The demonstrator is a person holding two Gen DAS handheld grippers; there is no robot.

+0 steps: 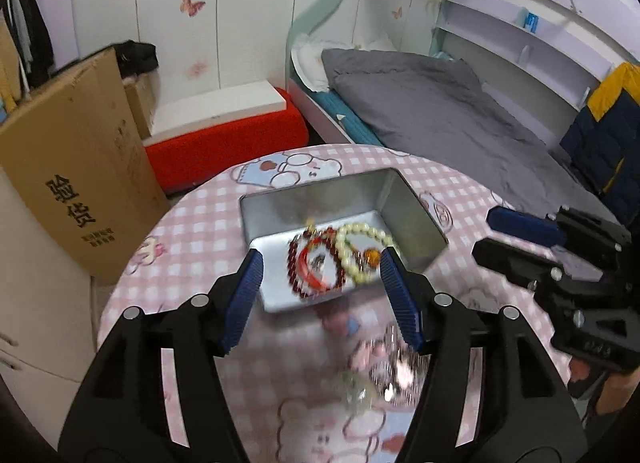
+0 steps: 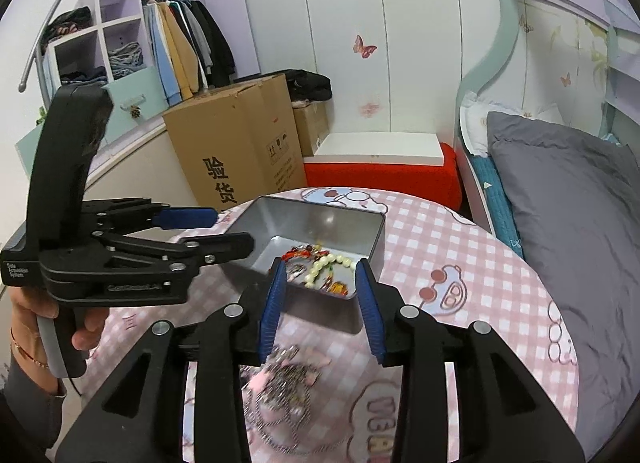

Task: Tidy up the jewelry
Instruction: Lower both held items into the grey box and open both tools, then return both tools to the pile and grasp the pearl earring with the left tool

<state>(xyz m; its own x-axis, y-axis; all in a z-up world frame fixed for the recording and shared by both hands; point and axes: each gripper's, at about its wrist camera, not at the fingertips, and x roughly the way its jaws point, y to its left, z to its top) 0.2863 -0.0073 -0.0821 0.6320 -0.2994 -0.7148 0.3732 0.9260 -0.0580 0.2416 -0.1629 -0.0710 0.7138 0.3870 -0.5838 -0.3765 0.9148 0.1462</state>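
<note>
Indoors, pink checked round table (image 1: 192, 231) beside grey bed (image 1: 432, 111), both grippers' jaws apart, empty.

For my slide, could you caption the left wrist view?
Open left gripper above tin holding bead bracelets.

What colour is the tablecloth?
Pink and white checks with cartoon bears; the tablecloth shows best in the right wrist view.

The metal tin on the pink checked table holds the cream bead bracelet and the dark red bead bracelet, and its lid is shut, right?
Not quite: the metal tin stands open, no lid on it. The left wrist view shows the cream bead bracelet and dark red bead bracelet lying inside, on the pink checked table.
</note>
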